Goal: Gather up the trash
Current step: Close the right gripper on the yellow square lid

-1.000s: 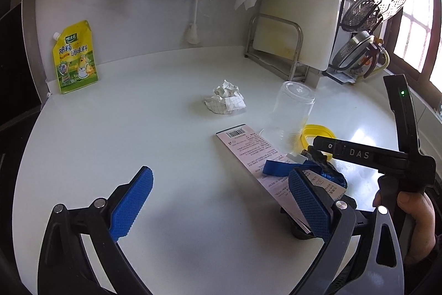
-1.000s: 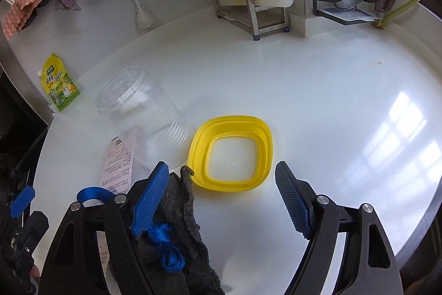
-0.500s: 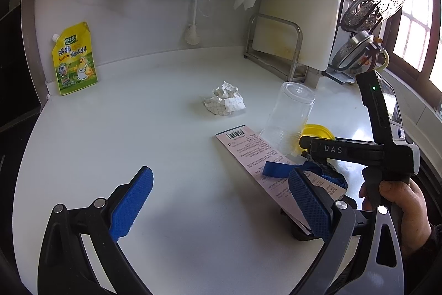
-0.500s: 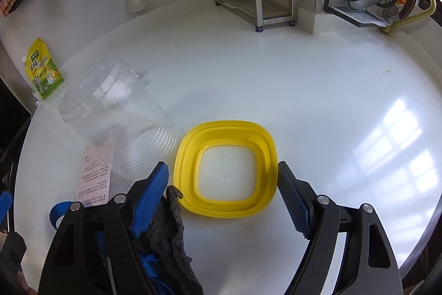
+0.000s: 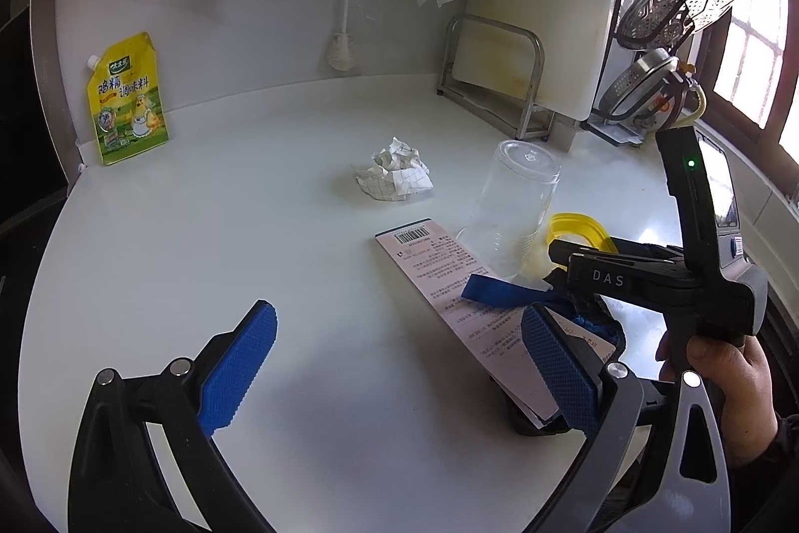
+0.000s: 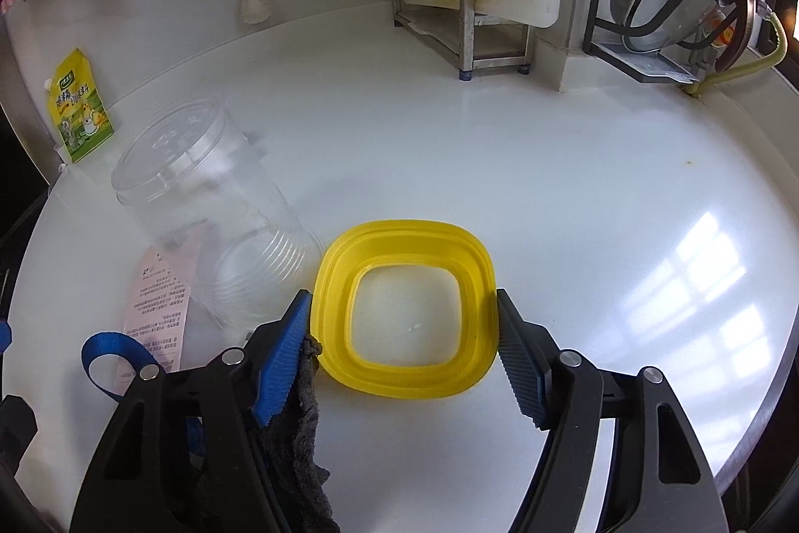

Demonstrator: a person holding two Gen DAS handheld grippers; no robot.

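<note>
the right gripper is standing wide open, its blue pads bracketing the yellow square ring on either side; whether they are touching its edges is hard to tell. the ring is lying flat on the white counter. a grey cloth with a blue strap is lying under the left pad, over a pink printed card. an upturned clear cup is sitting just left of the ring.

the left gripper is hanging wide open above bare counter, gripping nothing. beyond it a crumpled paper ball is resting mid-counter, and a yellow seasoning pouch is leaning against the back wall.
</note>
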